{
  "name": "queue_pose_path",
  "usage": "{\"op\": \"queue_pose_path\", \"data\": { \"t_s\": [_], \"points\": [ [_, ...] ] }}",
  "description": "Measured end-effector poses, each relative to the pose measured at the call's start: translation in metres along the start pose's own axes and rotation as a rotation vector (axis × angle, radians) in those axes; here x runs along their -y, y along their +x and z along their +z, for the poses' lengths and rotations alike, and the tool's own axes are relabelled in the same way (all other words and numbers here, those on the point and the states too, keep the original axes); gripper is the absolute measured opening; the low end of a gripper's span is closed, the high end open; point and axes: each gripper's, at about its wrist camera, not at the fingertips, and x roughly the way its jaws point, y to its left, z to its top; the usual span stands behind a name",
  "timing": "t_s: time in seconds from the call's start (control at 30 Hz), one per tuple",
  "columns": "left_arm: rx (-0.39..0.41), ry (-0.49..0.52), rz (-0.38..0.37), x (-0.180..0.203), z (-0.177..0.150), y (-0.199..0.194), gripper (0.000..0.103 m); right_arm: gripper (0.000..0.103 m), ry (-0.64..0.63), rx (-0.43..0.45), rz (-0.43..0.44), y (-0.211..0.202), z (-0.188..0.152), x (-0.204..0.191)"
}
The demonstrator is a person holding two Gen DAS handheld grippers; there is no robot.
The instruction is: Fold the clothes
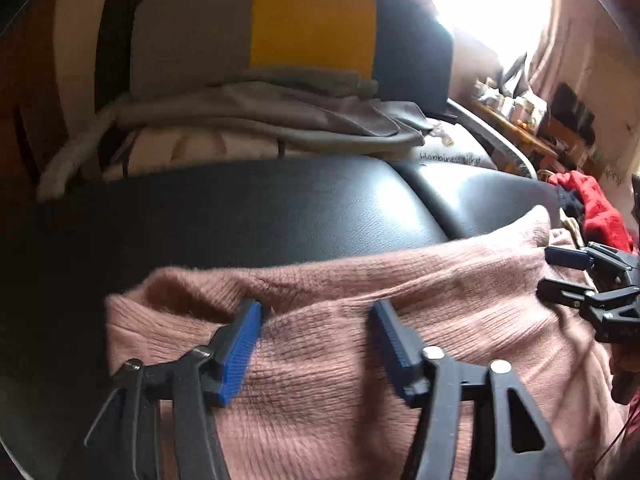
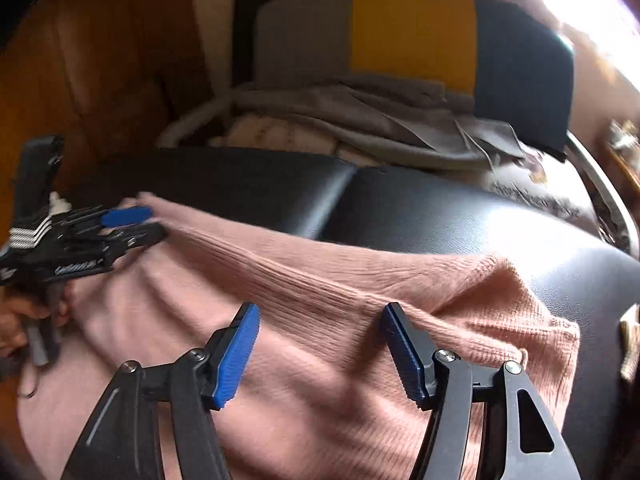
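One pink ribbed knit sweater (image 1: 360,320) lies bunched on a black padded bench (image 1: 280,208), its far edge running from about 9 o'clock to 2 o'clock in the left wrist view, doubled over itself in a thick roll. Left gripper (image 1: 316,332) sits low over the knit, jaws spread wide, blue pads resting on or just above the fabric at the rolled edge and pinching nothing. Right gripper (image 2: 320,336) the same: jaws spread, fabric passing between and under them, no grip taken. Each gripper shows in the other's view, at 3 o'clock from the left wrist and 9 o'clock from the right. Judgement: folding is at an early to middle stage; one fold may be laid, but the garment is still lumpy, edges not squared, so smoothing and at least one more fold remain. Count: two grippers, one pink sweater, one red garment (image 1: 596,208) heaped at 3 o'clock past the bench end, one grey cloth (image 1: 280,116) draped over a pale stack at 12 o'clock, one grey-yellow-navy panel (image 1: 292,28) behind it. Whether the pile at 12 o'clock is finished work, cannot tell
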Motion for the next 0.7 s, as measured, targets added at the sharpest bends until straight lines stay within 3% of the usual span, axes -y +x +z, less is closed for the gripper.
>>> {"op": "queue_pose_path", "data": {
  "t_s": [0.07,0.23,0.37,0.47,0.57,0.7],
  "points": [
    [0.009,-0.035,-0.018,-0.006,-0.002,0.001,0.064,0.072,-0.007,0.031,-0.028,0.016,-0.007,0.008],
    [-0.01,-0.022,0.017,-0.002,0.004,0.002,0.064,0.075,-0.018,0.06,-0.041,0.016,-0.014,0.009],
    [0.022,-0.009,0.055,0.012,0.001,-0.032,0.062,0.078,-0.015,0.05,-0.041,0.019,-0.01,0.012],
    [0.069,0.092,0.049,0.03,-0.017,-0.066,0.062,0.078,-0.029,0.022,-0.072,0.008,-0.007,0.008],
    [0.053,0.155,0.075,0.04,-0.044,-0.08,0.062,0.08,-0.053,0.065,-0.049,-0.025,-0.017,-0.004],
    [-0.03,0.116,0.114,0.031,-0.078,-0.066,0.065,0.086,-0.074,0.038,-0.071,-0.041,-0.043,-0.014]
  ]
}}
